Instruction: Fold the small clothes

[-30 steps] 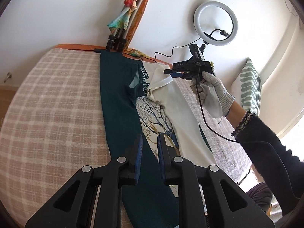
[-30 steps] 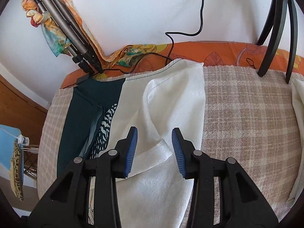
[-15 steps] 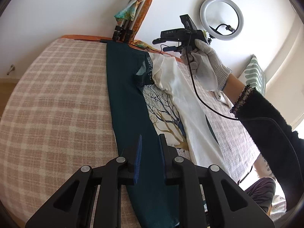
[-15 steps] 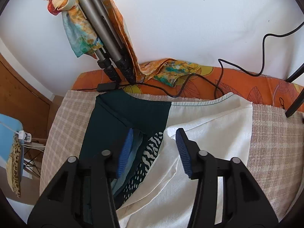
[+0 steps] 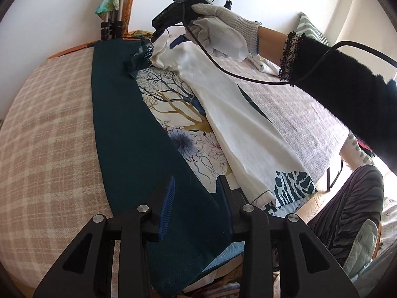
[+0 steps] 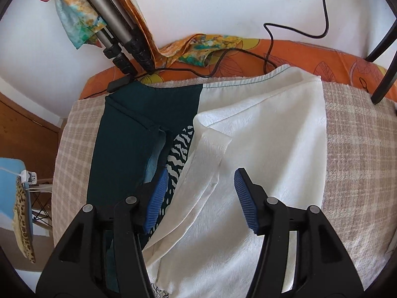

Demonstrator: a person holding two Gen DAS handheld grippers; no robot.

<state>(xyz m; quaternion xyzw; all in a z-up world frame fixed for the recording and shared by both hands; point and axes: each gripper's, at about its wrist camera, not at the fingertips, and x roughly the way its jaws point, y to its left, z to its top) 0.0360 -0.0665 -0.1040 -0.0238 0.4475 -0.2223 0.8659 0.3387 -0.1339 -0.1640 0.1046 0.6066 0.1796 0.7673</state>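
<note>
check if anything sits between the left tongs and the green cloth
Nothing visible does. The left tongs hang right over the green cloth near its lower hem, jaws opening, with only bare cloth beneath them. The white fold and right tongs lie off to the side.

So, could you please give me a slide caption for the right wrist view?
Right gripper open above the cream fold of a teal-and-cream garment on a checked blanket.

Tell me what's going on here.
A person is folding a garment laid out on a checked blanket, with a gripper in each hand. The right gripper is open over the white flap at the far end. The left gripper hangs over the dark green part near the hem, jaws opening, gripping nothing.
</note>
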